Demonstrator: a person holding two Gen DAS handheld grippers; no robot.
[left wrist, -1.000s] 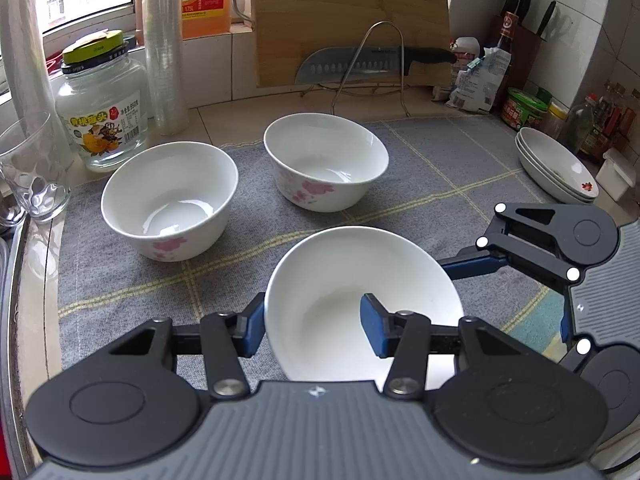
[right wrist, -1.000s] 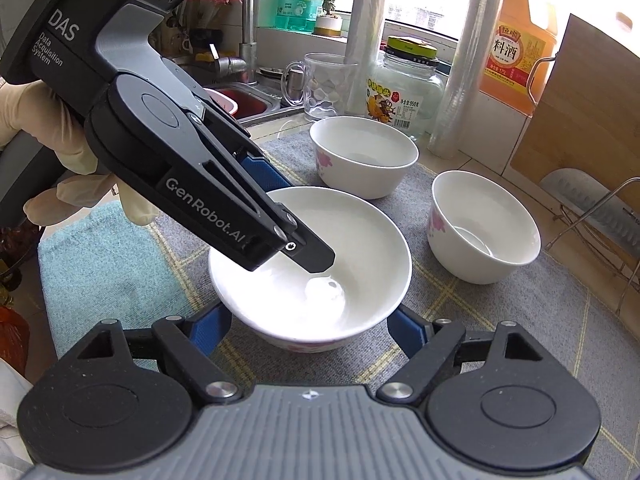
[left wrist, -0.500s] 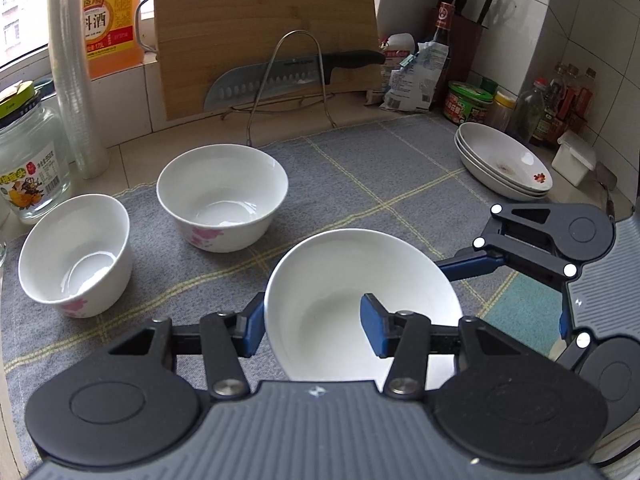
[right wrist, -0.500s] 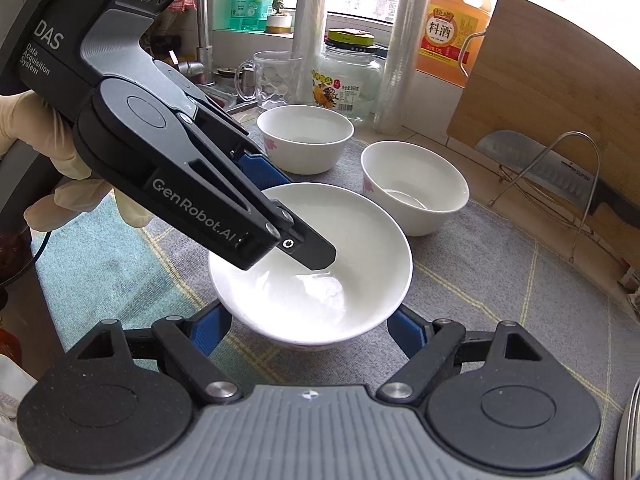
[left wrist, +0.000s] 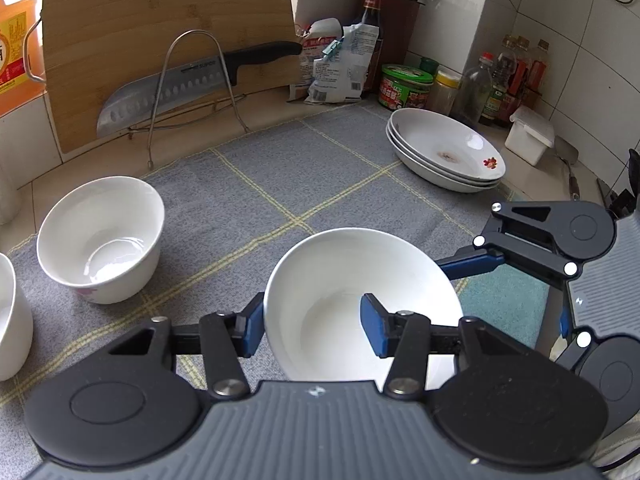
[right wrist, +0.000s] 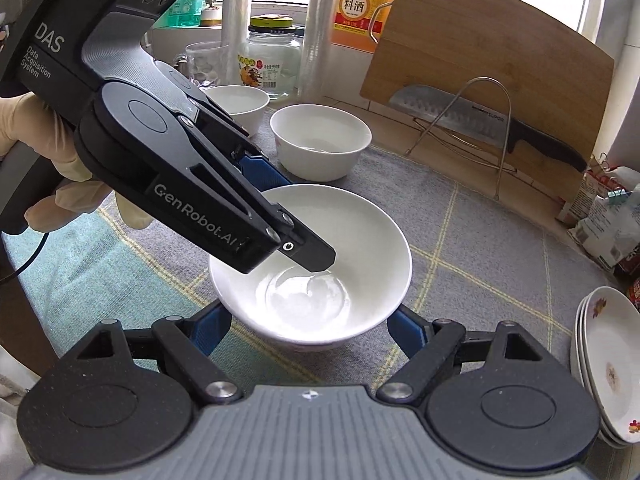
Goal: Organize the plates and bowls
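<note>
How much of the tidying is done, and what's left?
Done: three plates sit stacked near the corner. In hand: the left gripper is shut on one bowl's rim, and the right gripper's jaws flank that bowl. Left: two bowls still stand separately on the mat.

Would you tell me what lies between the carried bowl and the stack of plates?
Only bare grey mat lies between the carried bowl and the stack of plates; the left wrist view shows it best.
</note>
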